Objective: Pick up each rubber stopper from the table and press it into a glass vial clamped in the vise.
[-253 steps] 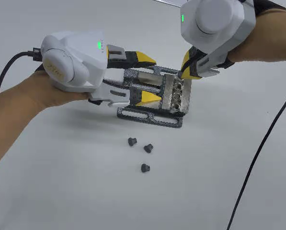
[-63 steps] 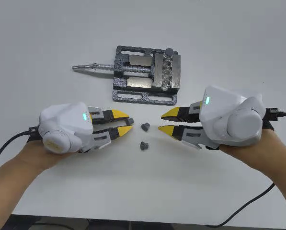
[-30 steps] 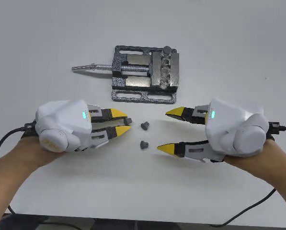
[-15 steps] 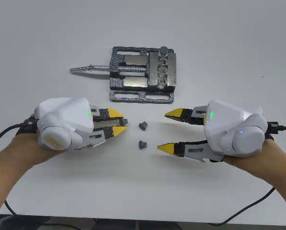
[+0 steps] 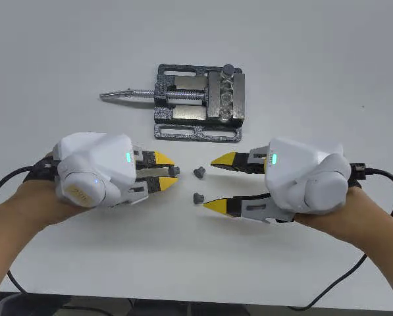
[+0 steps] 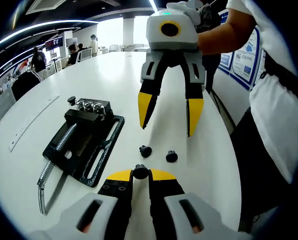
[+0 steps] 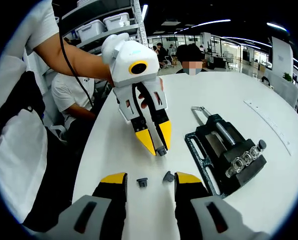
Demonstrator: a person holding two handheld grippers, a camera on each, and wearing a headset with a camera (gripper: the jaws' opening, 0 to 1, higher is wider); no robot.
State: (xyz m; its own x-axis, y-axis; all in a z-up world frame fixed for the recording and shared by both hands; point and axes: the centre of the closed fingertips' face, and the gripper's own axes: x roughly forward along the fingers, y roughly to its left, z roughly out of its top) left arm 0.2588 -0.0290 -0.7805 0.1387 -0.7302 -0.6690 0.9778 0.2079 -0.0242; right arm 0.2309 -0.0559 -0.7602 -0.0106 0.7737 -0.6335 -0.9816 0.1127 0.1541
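Note:
My left gripper (image 5: 172,171) is shut on a dark rubber stopper (image 6: 140,172), held just above the table left of centre. Two more stoppers (image 5: 199,173) (image 5: 197,197) lie on the white table between the grippers. My right gripper (image 5: 209,183) is open, with its yellow fingertips (image 7: 114,179) either side of those two stoppers (image 7: 142,183) (image 7: 168,176). Further back, the black vise (image 5: 183,105) clamps a row of glass vials (image 5: 226,99). The far vial carries a stopper (image 5: 229,68).
The vise's screw handle (image 5: 127,94) sticks out to the left. Cables trail from both grippers toward the table's front edge. In the gripper views, people and shelving stand beyond the table.
My right gripper has moved left, and its open jaws now flank the two loose stoppers. The left gripper stays shut on its stopper and has hardly moved.

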